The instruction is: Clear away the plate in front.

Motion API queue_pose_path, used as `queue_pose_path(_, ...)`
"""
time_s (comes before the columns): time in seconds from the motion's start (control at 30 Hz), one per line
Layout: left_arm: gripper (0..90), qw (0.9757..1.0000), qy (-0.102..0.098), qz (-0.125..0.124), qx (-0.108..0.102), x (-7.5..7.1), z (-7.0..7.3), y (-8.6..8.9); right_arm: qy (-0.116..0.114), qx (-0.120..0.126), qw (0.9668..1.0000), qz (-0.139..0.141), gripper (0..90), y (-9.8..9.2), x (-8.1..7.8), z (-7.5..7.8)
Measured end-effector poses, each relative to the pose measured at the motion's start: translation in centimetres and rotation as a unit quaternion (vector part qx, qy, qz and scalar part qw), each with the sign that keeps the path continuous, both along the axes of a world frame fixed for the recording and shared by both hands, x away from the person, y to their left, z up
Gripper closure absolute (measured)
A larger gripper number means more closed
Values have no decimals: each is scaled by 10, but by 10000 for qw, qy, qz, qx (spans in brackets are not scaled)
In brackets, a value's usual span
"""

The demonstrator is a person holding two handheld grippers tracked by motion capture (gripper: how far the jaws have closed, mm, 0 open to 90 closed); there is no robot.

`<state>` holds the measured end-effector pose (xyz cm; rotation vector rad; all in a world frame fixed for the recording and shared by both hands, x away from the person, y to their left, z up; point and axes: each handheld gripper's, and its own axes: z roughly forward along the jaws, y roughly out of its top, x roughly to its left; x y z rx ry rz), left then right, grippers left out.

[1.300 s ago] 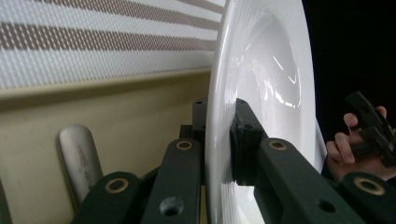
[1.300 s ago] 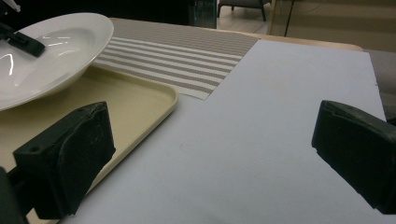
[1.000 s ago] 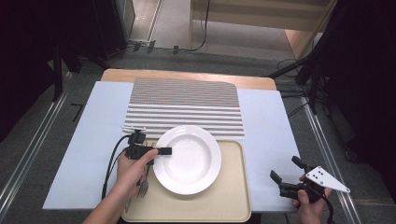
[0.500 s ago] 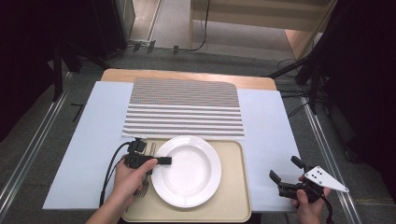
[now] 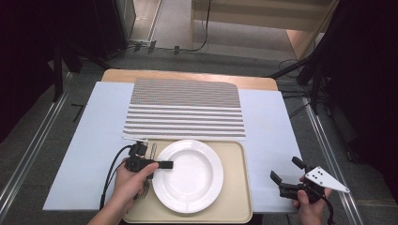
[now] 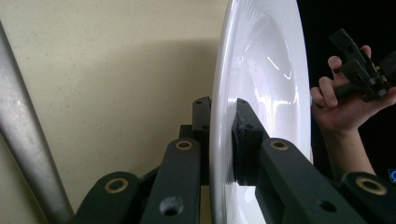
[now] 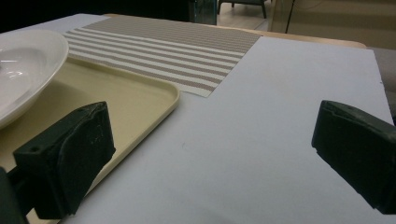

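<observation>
A white plate (image 5: 190, 178) lies over the beige tray (image 5: 234, 206) at the near edge of the table. My left gripper (image 5: 164, 165) is shut on the plate's left rim. In the left gripper view the jaws of the left gripper (image 6: 224, 116) clamp the thin rim of the plate (image 6: 261, 65) from both sides, with the tray (image 6: 116, 70) behind it. My right gripper (image 5: 286, 169) is held open at the near right, off the tray, with nothing in it. In the right gripper view its open jaws frame bare cover, with the plate (image 7: 23, 65) and tray (image 7: 130, 102) at left.
A striped placemat (image 5: 185, 108) lies beyond the tray on the pale blue table cover (image 5: 89, 140). A metal utensil (image 5: 153, 150) rests on the tray's left side by my left hand, its handle (image 6: 23, 140) close beside the left jaws.
The left gripper has drawn the plate toward the near edge of the tray, still shut on its rim. The right gripper has stayed nearly still and open.
</observation>
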<state>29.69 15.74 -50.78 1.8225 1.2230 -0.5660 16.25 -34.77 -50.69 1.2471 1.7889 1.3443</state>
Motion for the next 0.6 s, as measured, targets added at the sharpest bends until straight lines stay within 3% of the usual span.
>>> queue_pose_path(0.27, 815, 9999, 114, -90, -17, 0, -4, 1, 20, 0, 10000, -17, 0, 0, 1, 0)
queue_pose_path(0.47, 783, 9998, -56, -3, 200, 1, -5, -3, 22, 5, 10000, -34, 0, 1, 0, 0)
queue_pose_path(0.53, 784, 9998, -77, 9, 187, 1, -5, -2, 21, -6, 10000, -31, 0, 0, 0, 0)
queue_pose_path(0.57, 779, 9993, -202, 38, 316, 0, -4, -3, 20, -6, 10000, -34, 0, 0, 0, 0)
queue_pose_path(0.6, 764, 9993, -202, 38, 316, 0, -4, -3, 21, -4, 10000, -38, 0, 0, 0, 0)
